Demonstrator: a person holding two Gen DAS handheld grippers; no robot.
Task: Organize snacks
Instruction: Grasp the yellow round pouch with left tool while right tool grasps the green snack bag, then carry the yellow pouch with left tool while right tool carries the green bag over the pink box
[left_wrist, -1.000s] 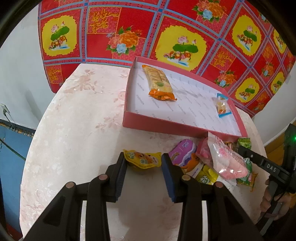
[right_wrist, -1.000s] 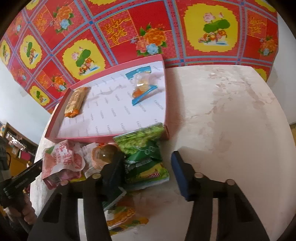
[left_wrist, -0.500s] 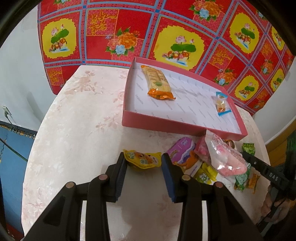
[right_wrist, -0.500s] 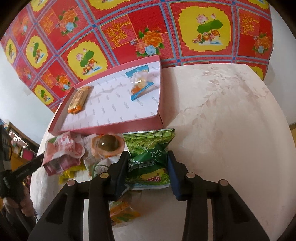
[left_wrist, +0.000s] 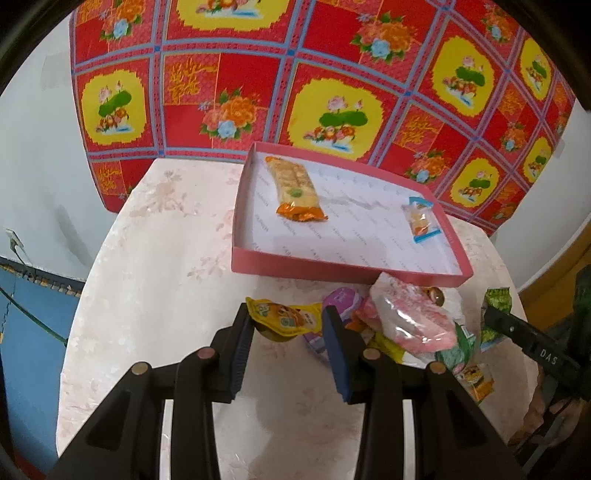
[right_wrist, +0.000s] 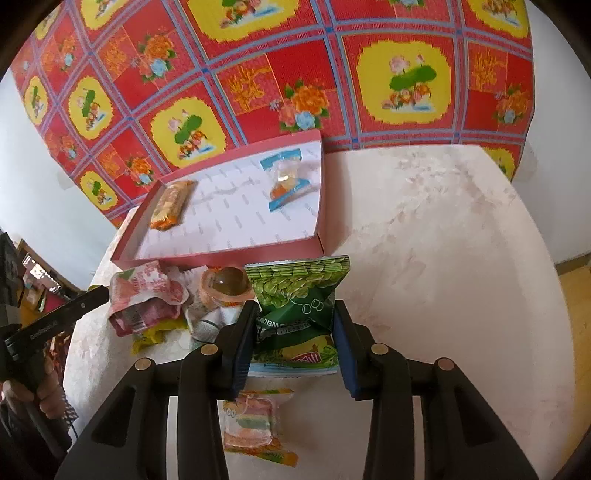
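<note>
The left gripper (left_wrist: 288, 325) has its jaws clamped on a yellow snack packet (left_wrist: 283, 319); the right gripper (right_wrist: 295, 328) has its jaws clamped on a green pea bag (right_wrist: 299, 295), near the pink tray (right_wrist: 221, 254).

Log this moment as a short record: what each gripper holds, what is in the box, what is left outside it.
left gripper: shut on yellow packet
right gripper: shut on green pea bag
pink box: holds orange cracker pack and blue-edged candy, lying apart
outside box: pile of snacks on the table, near the front wall of the box
</note>
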